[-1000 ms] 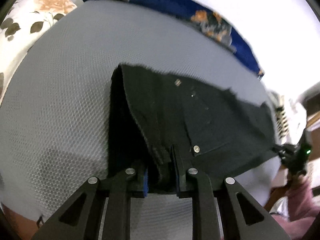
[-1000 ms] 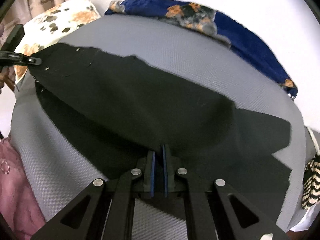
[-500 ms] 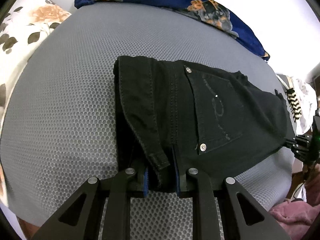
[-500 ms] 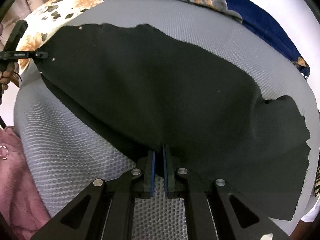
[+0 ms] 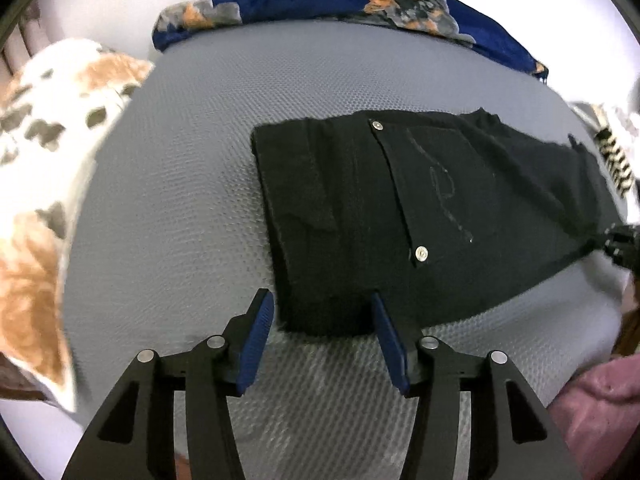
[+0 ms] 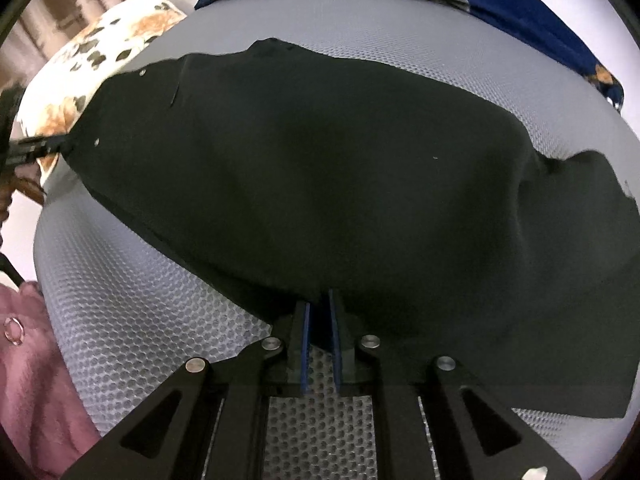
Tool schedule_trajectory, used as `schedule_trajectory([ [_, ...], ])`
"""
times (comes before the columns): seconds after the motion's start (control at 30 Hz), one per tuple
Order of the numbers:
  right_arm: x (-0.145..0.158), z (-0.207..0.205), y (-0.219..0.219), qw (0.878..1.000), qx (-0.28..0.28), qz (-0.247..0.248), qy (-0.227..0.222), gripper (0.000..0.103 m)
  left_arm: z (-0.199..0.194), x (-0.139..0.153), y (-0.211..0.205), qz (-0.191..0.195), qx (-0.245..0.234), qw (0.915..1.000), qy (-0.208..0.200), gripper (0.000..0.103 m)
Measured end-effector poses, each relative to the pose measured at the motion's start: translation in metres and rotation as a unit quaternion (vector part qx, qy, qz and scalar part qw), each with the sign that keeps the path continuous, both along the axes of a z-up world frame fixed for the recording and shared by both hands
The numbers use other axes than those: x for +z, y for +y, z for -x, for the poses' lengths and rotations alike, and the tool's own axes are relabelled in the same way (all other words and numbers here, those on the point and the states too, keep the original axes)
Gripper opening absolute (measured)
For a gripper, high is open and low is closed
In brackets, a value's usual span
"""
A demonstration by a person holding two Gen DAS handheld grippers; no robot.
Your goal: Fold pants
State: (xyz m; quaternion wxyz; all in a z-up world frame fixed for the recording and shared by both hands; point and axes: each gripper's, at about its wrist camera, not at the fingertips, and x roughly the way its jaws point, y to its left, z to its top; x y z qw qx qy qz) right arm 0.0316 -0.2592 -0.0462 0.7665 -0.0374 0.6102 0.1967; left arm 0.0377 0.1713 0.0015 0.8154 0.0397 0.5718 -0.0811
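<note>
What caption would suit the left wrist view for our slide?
Open left gripper just short of the waistband of black denim pants lying flat on a grey mesh mattress.

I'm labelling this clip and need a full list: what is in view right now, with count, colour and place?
pants: one, black, flat on the mattress
mattress: one, grey mesh, beneath the pants
pillow: one, white with orange flowers, left
blanket: one, navy floral, far edge
striped cloth: one, black and cream, far right
pink cloth: one, near side
left gripper: one, black with blue pads, open at the waistband
right gripper: one, black, shut on the pants
</note>
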Motion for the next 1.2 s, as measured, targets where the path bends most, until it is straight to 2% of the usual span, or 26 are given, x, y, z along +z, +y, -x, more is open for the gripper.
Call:
schedule_trajectory([
  [0.07,-0.001,0.001,-0.002,1.0,-0.009,-0.006,0.0,0.01,0.006,0.013,-0.014,-0.029,-0.015,0.9991,-0.027,0.052],
  [0.13,-0.001,0.001,-0.003,1.0,-0.018,-0.012,0.003,0.011,0.009,0.028,-0.042,-0.013,-0.055,0.9965,-0.062,0.052],
  [0.2,-0.001,-0.001,-0.006,0.999,-0.027,-0.023,0.008,0.012,0.01,0.039,-0.075,0.014,-0.103,0.9904,-0.091,0.053],
  [0.3,0.002,-0.002,-0.01,0.998,-0.038,-0.038,0.011,0.012,0.008,0.043,-0.136,0.05,-0.19,0.9732,-0.119,0.053],
  [0.47,0.006,-0.002,-0.011,0.998,-0.044,-0.047,0.004,0.012,0.005,0.024,-0.235,0.076,-0.314,0.9398,-0.11,0.053],
  [0.53,0.005,-0.001,-0.012,0.998,-0.047,-0.049,0.002,0.012,0.008,0.013,-0.27,0.075,-0.355,0.9262,-0.103,0.053],
  [0.7,0.009,0.002,-0.019,0.997,-0.052,-0.062,-0.004,0.012,0.011,-0.011,-0.326,0.058,-0.413,0.9048,-0.087,0.053],
  [0.83,0.014,0.003,-0.026,0.995,-0.06,-0.086,-0.005,0.013,0.014,-0.023,-0.348,0.042,-0.435,0.896,-0.082,0.052],
  [0.87,0.015,0.002,-0.028,0.994,-0.062,-0.092,-0.006,0.013,0.015,-0.026,-0.351,0.04,-0.438,0.8944,-0.082,0.049],
  [0.93,0.016,0.002,-0.029,0.993,-0.066,-0.101,-0.01,0.013,0.017,-0.03,-0.358,0.04,-0.449,0.8895,-0.073,0.03],
  [1.0,0.018,0.001,-0.031,0.991,-0.071,-0.113,-0.014,0.014,0.018,-0.035,-0.363,0.021,-0.447,0.8908,-0.077,0.009],
  [1.03,0.016,0.0,-0.032,0.99,-0.074,-0.117,-0.007,0.015,0.017,-0.037,-0.363,0.013,-0.445,0.8918,-0.081,0.006],
  [1.1,0.015,0.0,-0.035,0.99,-0.078,-0.117,0.002,0.02,0.01,-0.039,-0.358,0.029,-0.435,0.8974,-0.068,0.004],
  [1.17,0.021,0.003,-0.045,0.986,-0.092,-0.135,-0.005,0.037,0.004,-0.037,-0.353,0.047,-0.426,0.9014,-0.058,0.004],
  [1.2,0.025,0.004,-0.054,0.983,-0.107,-0.149,-0.008,0.041,0.003,-0.036,-0.353,0.049,-0.424,0.9025,-0.061,0.004],
])
